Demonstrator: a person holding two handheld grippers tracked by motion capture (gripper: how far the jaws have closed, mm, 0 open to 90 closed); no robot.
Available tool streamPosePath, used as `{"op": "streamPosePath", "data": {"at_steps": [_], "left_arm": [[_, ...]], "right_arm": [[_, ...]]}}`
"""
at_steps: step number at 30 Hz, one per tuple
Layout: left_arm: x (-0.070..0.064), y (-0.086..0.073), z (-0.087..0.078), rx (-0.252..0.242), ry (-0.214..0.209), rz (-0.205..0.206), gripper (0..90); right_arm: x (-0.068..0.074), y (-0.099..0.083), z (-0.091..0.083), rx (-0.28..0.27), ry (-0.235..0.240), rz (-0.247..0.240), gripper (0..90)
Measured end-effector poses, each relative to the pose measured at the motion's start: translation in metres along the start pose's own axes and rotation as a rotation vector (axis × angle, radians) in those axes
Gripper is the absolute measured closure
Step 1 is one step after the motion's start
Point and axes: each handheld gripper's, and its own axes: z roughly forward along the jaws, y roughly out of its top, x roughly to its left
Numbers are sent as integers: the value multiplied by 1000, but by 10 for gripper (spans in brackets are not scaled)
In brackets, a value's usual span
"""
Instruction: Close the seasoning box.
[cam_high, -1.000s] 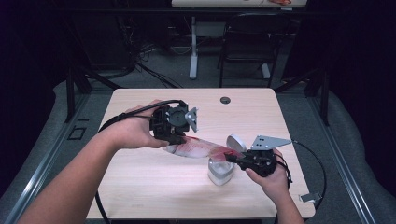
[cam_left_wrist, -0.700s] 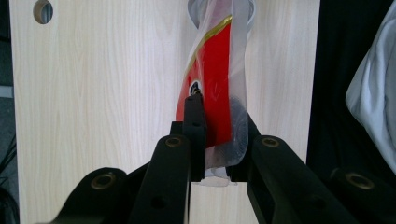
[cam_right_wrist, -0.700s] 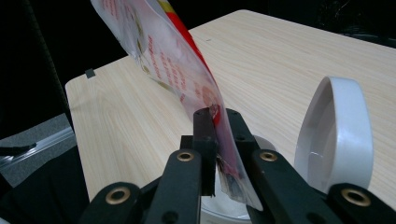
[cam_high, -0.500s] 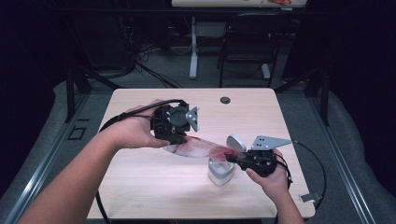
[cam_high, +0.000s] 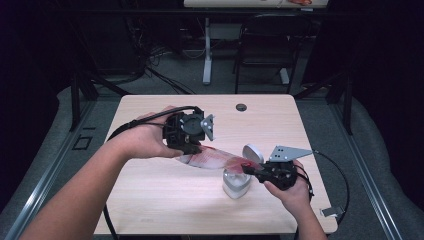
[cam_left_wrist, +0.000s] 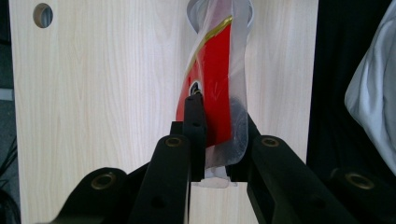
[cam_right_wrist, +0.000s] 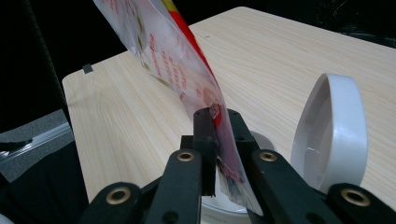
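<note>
A red and clear plastic packet hangs stretched between both grippers above the wooden table. My left gripper is shut on its left end; in the left gripper view the jaws pinch the red packet. My right gripper is shut on the other end, just over a small white container whose round hinged lid stands open. In the right gripper view the packet rises up and left from the shut gripper, with the lid to the right and the container's rim below.
A dark round hole sits near the table's far edge. Cables trail from both grippers, one looping off the right edge. A small grey tag lies at the front right corner. A chair and a table leg stand beyond.
</note>
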Motion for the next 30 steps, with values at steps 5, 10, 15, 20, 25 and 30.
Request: {"op": "streamPosePath", "data": {"at_steps": [5,10,15,20,25,30], "left_arm": [[0,1,0,-7,-1,0,818],[0,1,0,-5,-2,2,818],[1,2,-1,-4,-5,7,818],[1,2,-1,-10,-7,6,818],[1,3,0,-9,-7,8,818],[1,3,0,-12,-6,5,817]], "right_arm": [[1,0,0,-1,0,2,860],[2,-1,-1,4,3,-2,865],[3,-1,-2,8,14,1,869],[2,-1,-4,2,33,9,873],[2,-1,-5,5,35,11,874],[2,-1,-6,8,33,6,874]]}}
